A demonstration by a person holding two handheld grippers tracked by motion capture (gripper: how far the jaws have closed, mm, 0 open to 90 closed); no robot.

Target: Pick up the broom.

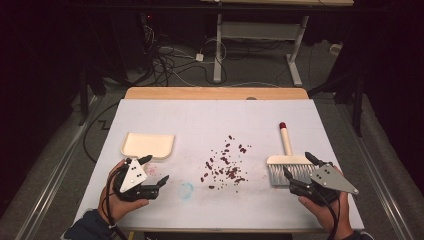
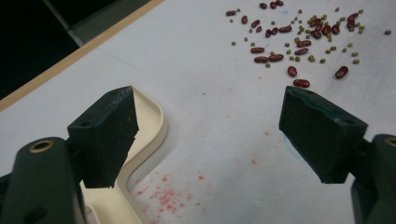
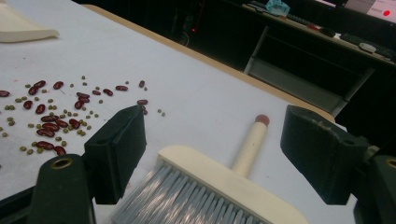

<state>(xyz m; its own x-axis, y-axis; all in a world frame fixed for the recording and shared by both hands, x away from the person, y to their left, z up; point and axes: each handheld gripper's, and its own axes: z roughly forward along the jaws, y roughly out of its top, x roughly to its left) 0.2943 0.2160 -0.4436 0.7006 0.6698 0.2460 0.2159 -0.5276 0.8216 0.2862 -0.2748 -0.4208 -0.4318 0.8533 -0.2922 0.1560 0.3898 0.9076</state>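
Plainly, both pairs of jaws stood wide apart and held nothing. In the right gripper view the right gripper had its black jaws set either side of the small cream-backed hand brush with grey bristles, one jaw near the bristle edge and the other out beyond the head, neither touching it. The brush lay flat on the white tabletop, its slim cream handle with a red tip pointing away from the person. The left gripper hovered over the near corner of the shallow cream plastic dustpan tray, one jaw above its rim and the other over bare tabletop. Between the two tools lay the scatter of dark red kidney beans and small green beans, loose and spread thin. By my judgement the brush would be light and stiff in the back but soft at the bristles, so the firm hold was across the solid cream head or on the handle just behind it, not on the bristles. The tray looked light and slick, likely to slide when pushed; its raised rim offered the surest grip. The beans would roll readily.
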